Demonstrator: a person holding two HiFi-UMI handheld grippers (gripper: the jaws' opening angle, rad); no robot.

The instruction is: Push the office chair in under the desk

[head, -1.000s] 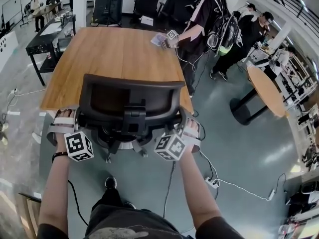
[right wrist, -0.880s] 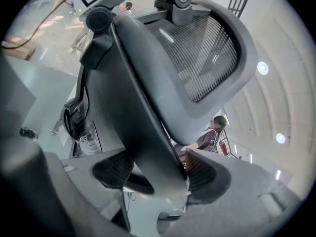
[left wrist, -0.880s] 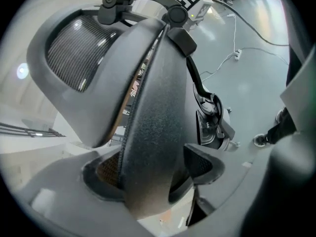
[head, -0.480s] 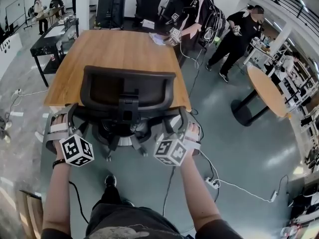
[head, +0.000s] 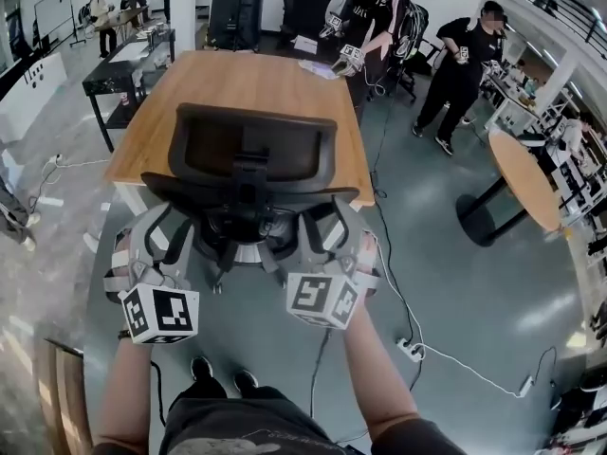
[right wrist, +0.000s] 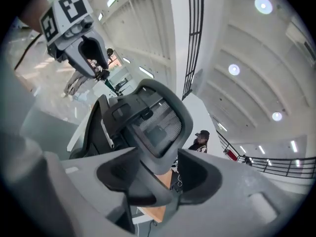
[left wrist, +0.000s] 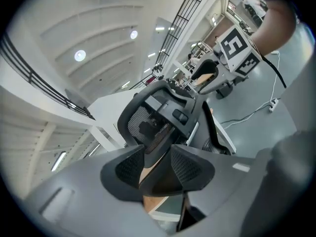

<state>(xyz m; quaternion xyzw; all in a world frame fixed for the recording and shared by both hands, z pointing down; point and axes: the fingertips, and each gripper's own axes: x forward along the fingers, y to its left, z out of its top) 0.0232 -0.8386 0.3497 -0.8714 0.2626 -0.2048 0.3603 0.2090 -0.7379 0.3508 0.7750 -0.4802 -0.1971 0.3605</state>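
The black office chair stands with its back to me at the near edge of the wooden desk. My left gripper is at the chair's left armrest and my right gripper at its right armrest. In the left gripper view the jaws of the left gripper are closing with the dark armrest between them, and a sliver of desk shows beside one pad. The right gripper is also closing round its armrest, with a small gap at the right pad. The mesh backrest rises beyond.
A person with grippers works at the desk's far right corner. A round wooden table stands to the right and a black cart to the left. A power strip and cables lie on the floor near my feet.
Both grippers let go of the armrests, opened wide and slid back towards me along them. The jaws now stand narrower. The chair stays at the desk's edge.
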